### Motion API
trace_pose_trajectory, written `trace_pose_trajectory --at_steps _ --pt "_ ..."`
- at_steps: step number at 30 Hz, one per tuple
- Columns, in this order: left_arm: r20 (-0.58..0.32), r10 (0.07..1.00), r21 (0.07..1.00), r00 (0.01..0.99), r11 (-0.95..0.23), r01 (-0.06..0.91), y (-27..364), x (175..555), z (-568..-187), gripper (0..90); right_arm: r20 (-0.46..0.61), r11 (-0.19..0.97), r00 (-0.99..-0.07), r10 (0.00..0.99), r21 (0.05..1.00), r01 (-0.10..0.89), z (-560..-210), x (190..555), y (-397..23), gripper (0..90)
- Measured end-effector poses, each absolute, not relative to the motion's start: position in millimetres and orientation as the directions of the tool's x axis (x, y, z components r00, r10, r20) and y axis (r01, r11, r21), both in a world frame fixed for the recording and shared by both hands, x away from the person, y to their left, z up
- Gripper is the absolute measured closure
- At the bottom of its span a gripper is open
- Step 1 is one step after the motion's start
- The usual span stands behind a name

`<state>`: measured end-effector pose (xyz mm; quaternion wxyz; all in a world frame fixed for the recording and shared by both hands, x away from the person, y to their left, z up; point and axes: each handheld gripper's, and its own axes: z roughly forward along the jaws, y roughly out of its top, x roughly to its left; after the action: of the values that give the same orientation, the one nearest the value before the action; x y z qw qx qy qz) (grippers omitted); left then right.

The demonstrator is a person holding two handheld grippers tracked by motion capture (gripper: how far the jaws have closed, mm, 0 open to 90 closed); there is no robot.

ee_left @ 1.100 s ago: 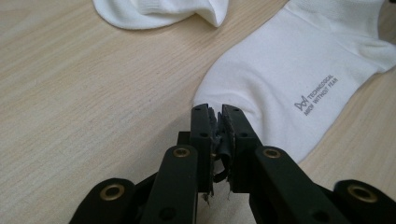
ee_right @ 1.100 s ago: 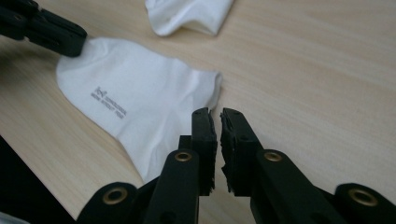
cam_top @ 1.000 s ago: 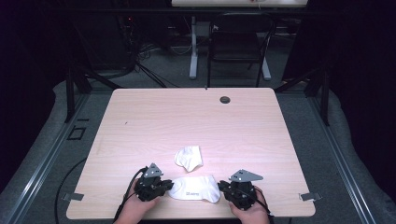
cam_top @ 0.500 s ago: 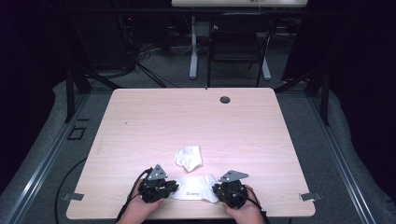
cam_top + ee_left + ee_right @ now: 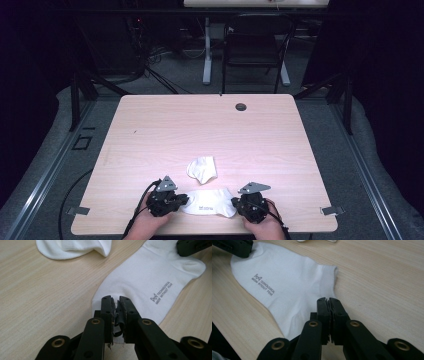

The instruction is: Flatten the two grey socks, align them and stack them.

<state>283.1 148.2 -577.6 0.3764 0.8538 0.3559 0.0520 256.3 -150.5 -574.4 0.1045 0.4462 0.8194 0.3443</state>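
- Flat sock [image 5: 209,204] is lying at the table's [image 5: 210,125] near edge, between both grippers.
- Left gripper [image 5: 180,202] jaws have just been closing, pinching the sock's edge.
- Right gripper [image 5: 237,205] jaws likewise closing, nipping the opposite end.
- Second sock [image 5: 202,168] is sitting crumpled just beyond.

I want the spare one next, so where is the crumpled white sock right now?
In the high view the crumpled white sock lies near the table's front middle, just behind the flat printed sock.

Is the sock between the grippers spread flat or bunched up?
Spread flat. The printed sock lies smooth on the table, its lettering unwrinkled, with the left gripper and right gripper pinching opposite ends.
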Motion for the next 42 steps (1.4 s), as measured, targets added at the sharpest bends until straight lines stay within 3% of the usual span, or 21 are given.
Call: trace_pose_trajectory --at_steps 11,21,28,35,42 --pt "-0.165 0.66 0.665 0.733 -0.474 0.577 150 280 -574 80.9 0.14 0.375 -0.603 0.786 0.667 0.644 -574 254 -145 83.8" --pt "-0.147 0.695 0.707 0.704 -0.424 0.567 159 286 -568 66.1 0.138 0.322 -0.642 0.754 0.774 0.545 -561 254 -149 59.3" --pt "-0.129 0.714 0.736 0.688 -0.396 0.549 165 290 -565 58.9 0.111 0.353 -0.668 0.736 0.779 0.518 -556 264 -142 49.6" --pt "-0.141 0.723 0.747 0.676 -0.37 0.552 174 295 -562 56.8 0.092 0.401 -0.687 0.721 0.753 0.522 -550 276 -126 48.5" --pt "-0.144 0.732 0.758 0.665 -0.35 0.55 183 300 -560 56.8 0.069 0.411 -0.675 0.735 0.746 0.524 -535 292 -111 63.4"
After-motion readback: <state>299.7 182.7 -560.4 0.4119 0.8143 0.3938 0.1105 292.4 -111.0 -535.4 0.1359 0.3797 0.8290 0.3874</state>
